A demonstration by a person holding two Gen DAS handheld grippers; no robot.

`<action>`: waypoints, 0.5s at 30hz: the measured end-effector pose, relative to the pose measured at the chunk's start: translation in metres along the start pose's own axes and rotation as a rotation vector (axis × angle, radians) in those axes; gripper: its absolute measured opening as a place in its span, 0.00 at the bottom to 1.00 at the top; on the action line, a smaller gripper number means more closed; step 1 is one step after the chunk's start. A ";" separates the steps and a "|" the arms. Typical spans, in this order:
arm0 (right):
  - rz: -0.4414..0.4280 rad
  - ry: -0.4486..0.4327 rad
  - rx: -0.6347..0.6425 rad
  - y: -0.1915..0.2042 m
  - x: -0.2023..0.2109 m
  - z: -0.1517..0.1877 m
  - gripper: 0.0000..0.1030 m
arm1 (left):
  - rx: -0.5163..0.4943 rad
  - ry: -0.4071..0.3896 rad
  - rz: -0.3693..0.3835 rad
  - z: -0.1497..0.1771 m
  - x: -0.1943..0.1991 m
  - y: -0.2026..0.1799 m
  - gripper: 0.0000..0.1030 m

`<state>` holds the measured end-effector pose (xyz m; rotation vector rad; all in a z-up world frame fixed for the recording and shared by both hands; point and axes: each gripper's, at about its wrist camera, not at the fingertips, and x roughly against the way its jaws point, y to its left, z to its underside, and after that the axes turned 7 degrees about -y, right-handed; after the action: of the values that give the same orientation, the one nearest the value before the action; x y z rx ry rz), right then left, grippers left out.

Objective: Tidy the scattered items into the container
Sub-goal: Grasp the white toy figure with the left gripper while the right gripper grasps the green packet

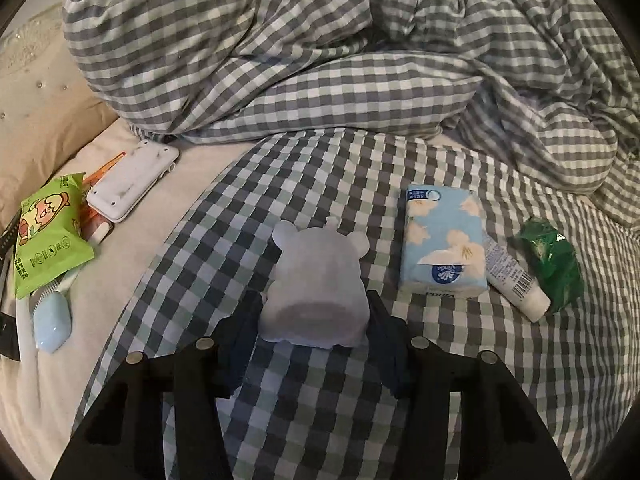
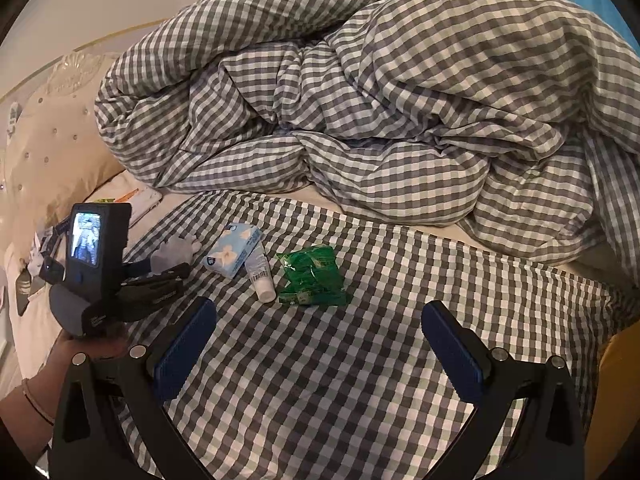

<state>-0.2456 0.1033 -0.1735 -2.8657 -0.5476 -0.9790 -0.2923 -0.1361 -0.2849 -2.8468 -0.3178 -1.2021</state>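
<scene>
My left gripper (image 1: pixel 314 300) is shut on a pale bear-shaped toy (image 1: pixel 316 280) over the checked sheet; both show in the right wrist view, the gripper (image 2: pixel 176 268) and the toy (image 2: pixel 176 252). To its right lie a blue tissue pack (image 1: pixel 442 236), a white tube (image 1: pixel 516 280) and a green packet (image 1: pixel 554 264). In the right wrist view the tissue pack (image 2: pixel 232 254), tube (image 2: pixel 262 276) and green packet (image 2: pixel 312 276) lie ahead of my right gripper (image 2: pixel 320 320), which is open and empty. No container is in view.
At the left lie a green snack bag (image 1: pixel 48 232), a white case (image 1: pixel 132 180), a pale blue brush (image 1: pixel 52 320) and an orange pack (image 1: pixel 92 216). A bunched checked duvet (image 2: pixel 380 112) fills the back. A beige headboard (image 2: pixel 52 152) is at the left.
</scene>
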 end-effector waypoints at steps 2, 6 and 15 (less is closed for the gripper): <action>-0.001 0.004 0.004 0.002 -0.005 0.000 1.00 | -0.008 -0.012 -0.003 0.000 0.005 0.002 0.51; 0.004 0.012 0.020 0.004 -0.020 -0.003 1.00 | 0.008 -0.034 -0.004 -0.003 0.020 0.010 0.51; -0.007 0.078 0.097 0.010 -0.084 -0.005 0.99 | 0.052 -0.112 -0.015 -0.014 0.070 0.038 0.51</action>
<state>-0.3073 0.0670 -0.2197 -2.7302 -0.5827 -1.0301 -0.2468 -0.1624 -0.2238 -2.8777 -0.3692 -1.0227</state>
